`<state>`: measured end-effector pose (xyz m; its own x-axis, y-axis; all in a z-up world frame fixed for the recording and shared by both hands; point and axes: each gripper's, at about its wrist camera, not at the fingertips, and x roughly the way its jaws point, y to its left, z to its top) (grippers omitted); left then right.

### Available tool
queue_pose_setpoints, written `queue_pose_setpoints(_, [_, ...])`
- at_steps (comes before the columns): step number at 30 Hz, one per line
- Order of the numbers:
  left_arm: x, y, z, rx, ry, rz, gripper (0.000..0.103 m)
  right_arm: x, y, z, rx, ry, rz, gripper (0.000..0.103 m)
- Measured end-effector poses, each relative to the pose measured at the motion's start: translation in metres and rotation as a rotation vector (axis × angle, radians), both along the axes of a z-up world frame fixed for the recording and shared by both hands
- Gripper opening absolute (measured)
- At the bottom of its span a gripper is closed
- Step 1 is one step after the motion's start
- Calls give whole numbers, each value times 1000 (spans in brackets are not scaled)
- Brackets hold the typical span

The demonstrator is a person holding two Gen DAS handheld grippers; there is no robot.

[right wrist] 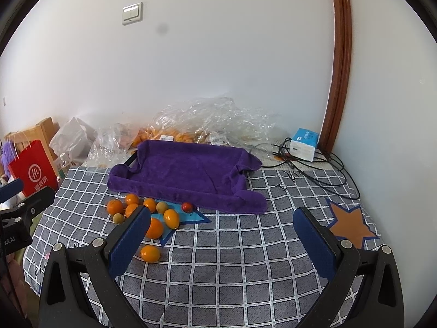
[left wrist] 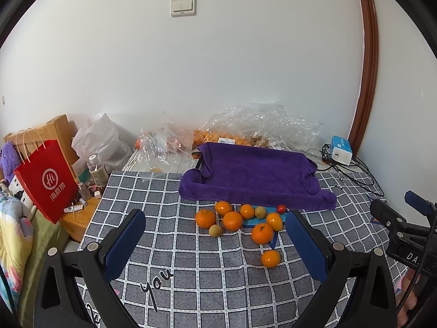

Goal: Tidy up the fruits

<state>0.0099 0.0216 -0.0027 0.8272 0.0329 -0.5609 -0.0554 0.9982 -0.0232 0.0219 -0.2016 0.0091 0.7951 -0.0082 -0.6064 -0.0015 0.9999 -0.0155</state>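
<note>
Far ahead of the tongs, a white double light switch [left wrist: 183, 6] sits high on the plain wall, and a brown wooden door frame [left wrist: 369, 57] curves up on the right. Ahead and well to the left, a red paper bag [left wrist: 47, 181] with white rope handles stands upright beside a clear plastic bottle [left wrist: 96, 171] and a white plastic bag [left wrist: 101, 140], with a wooden bed frame [left wrist: 59, 128] behind them. Far ahead to the right, a blue and white box [right wrist: 304, 144] rests near the wall among tangled black cables [right wrist: 322, 169]. On the checked cloth [right wrist: 232, 268] covering the surface, an orange star [right wrist: 351, 226] is printed just right of the right-hand tongs.
</note>
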Motion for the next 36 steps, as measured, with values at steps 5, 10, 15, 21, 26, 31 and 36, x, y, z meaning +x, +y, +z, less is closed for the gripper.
queue_pose_setpoints(5, [4,1,-3,3,-12,9,103,2,2,-4,-8,-24,12,103])
queue_pose_setpoints(10, [15,2,-14,-9,-11,-8,103,13,6,-19,-19,8,37,102])
queue_pose_setpoints(15, [39,4,-35,9,3,-18,103,40,9,-48,-1,60,62,100])
queue_pose_setpoints(21, [75,12,-66,39,49,-27,95,77,8,-98,48,172,85,89])
queue_pose_setpoints(26, [102,18,-88,69,102,-34,95,106,10,-133,52,231,82,66])
queue_pose_setpoints(31, [118,26,-105,71,122,-23,93,134,16,-148,98,256,104,55])
queue_pose_setpoints(36, [128,41,-118,40,146,2,93,162,29,-159,118,301,125,49])
